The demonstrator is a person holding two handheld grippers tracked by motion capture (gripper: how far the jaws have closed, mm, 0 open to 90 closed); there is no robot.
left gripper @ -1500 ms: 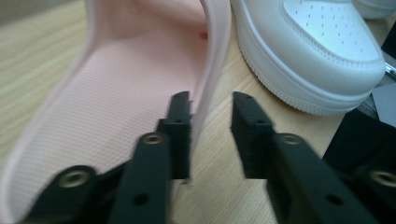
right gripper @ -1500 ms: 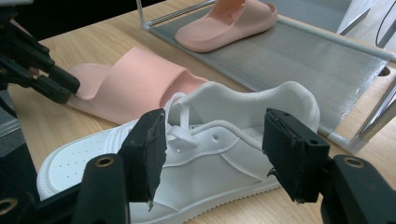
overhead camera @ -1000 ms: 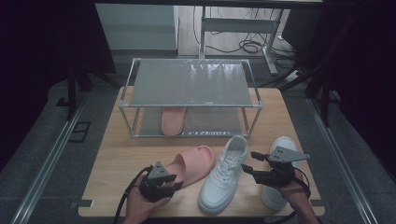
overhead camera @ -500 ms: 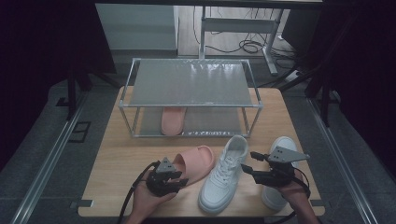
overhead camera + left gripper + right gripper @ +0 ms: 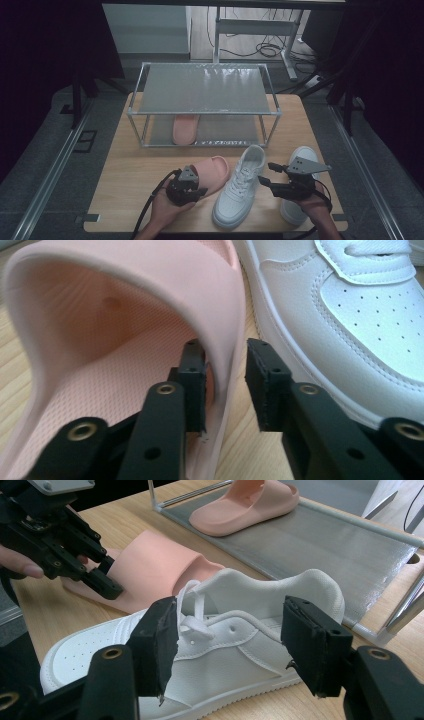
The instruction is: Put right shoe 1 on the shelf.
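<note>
Pink slipper [image 5: 125, 315]: its side wall stands between the just-closing jaws of the left gripper [image 5: 225, 385], a gap remaining at one pad. Right gripper [image 5: 227, 645] stands wide before the white sneaker [image 5: 210, 650].

A metal two-tier shoe rack [image 5: 205, 90] stood at the far side of the wooden table [image 5: 125, 175], with a pink slipper [image 5: 185, 129] on its lower shelf. A second white sneaker [image 5: 300, 155] lay at the table's right edge. Cables [image 5: 260, 49] trailed on the floor behind.
</note>
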